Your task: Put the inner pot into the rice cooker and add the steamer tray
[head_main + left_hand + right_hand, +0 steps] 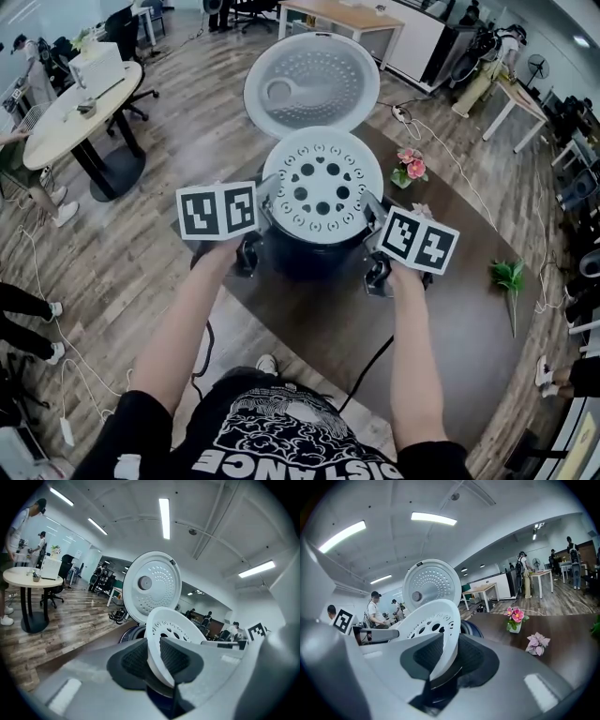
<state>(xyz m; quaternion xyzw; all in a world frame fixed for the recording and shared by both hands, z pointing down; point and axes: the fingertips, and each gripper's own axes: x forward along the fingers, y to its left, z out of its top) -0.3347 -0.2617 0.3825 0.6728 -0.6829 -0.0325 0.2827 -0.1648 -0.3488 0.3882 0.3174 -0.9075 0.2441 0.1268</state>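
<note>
Head view: the tray (322, 185) hangs just over the open cooker (309, 262), with the lid (312, 84) up. The left gripper (265, 208) and right gripper (375, 225) hold it at opposite rims. The pot is hidden beneath the tray, so it is probably already in.

Left gripper view: the jaws are nearly closed, pinching the tray's rim.

Right gripper view: the same grip. Seating the tray remains.

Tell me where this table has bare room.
Bare tabletop in front of the rice cooker, between the forearms, and between the pink flowers and green sprig. Crowded at the cooker, where left gripper and right gripper clamp the steamer tray.
</note>
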